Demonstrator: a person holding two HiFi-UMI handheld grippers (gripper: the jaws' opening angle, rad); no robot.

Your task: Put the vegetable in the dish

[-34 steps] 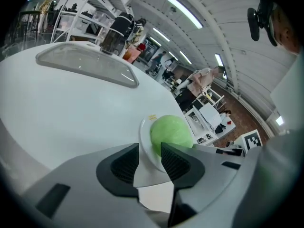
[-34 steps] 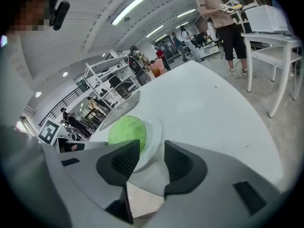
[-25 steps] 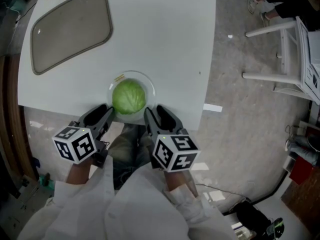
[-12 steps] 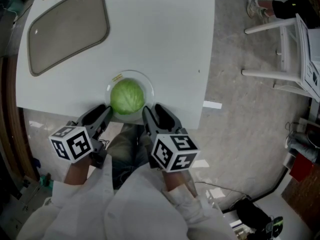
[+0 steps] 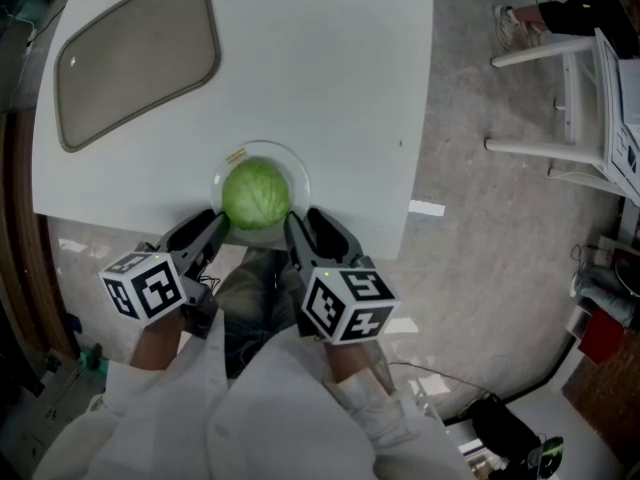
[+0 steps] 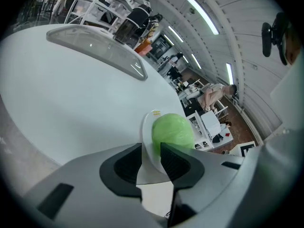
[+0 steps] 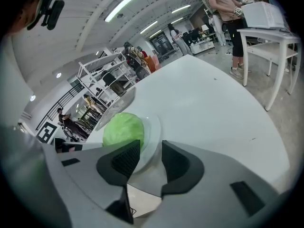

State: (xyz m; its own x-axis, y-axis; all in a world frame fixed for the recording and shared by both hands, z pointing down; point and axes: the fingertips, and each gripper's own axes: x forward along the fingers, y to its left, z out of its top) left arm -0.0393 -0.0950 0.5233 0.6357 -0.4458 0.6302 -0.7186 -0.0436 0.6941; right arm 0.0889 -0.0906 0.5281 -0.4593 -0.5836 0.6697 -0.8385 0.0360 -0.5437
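As left gripper (image 5: 213,226) and right gripper (image 5: 302,224) clamp it, dish (image 5: 297,171) hugs table (image 5: 320,88) edge

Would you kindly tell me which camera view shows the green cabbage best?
The head view: it shows the cabbage whole from above, sitting in the glass dish. Both gripper views show it only from the side, its lower part hidden behind a jaw and the dish rim.

Left gripper (image 5: 214,228) a touch leftward.
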